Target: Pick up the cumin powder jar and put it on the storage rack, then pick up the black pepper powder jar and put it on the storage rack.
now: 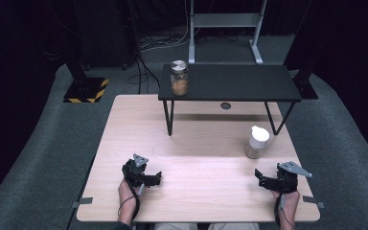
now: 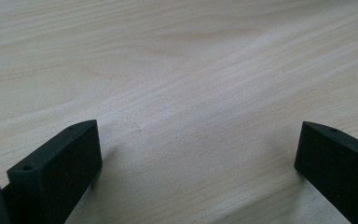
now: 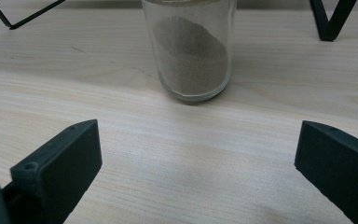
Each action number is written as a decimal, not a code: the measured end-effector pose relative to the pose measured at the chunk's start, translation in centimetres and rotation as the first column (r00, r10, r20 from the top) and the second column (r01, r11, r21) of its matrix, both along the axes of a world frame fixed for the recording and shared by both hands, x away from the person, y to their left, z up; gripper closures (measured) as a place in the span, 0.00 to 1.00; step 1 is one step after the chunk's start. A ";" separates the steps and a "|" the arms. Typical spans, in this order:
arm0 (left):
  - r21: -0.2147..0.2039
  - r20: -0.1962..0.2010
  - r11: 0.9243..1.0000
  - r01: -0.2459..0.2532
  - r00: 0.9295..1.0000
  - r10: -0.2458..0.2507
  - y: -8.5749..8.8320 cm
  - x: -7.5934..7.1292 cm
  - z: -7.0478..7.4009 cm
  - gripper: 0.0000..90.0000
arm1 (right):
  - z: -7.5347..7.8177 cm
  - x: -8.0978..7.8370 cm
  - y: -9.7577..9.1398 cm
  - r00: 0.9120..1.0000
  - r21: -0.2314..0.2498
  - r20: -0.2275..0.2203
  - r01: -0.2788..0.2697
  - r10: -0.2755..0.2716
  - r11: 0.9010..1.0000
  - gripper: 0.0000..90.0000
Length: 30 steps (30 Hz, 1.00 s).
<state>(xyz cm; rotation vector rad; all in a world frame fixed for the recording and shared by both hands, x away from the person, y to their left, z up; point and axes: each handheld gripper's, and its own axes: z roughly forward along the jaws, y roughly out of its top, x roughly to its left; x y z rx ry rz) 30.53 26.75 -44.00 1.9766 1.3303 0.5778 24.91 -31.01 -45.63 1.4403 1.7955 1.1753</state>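
Pale wooden table (image 1: 124,143), black raised shelf (image 1: 230,82) at its far edge.

On the shelf's left end, a metal-lidded jar (image 1: 179,77); near the right gripper (image 3: 198,163), jaws spread wide and holding nothing, a white-capped glass jar (image 3: 189,51) of brownish powder, upright on the table. Left gripper (image 2: 198,163), jaws likewise wide, over bare wood.
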 end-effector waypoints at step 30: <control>-0.007 0.000 1.000 -0.002 1.000 0.002 0.1 0.1 0.0 0.00 | 0.0 -0.1 0.1 1.000 -0.002 0.004 0.007 -0.007 1.000 0.00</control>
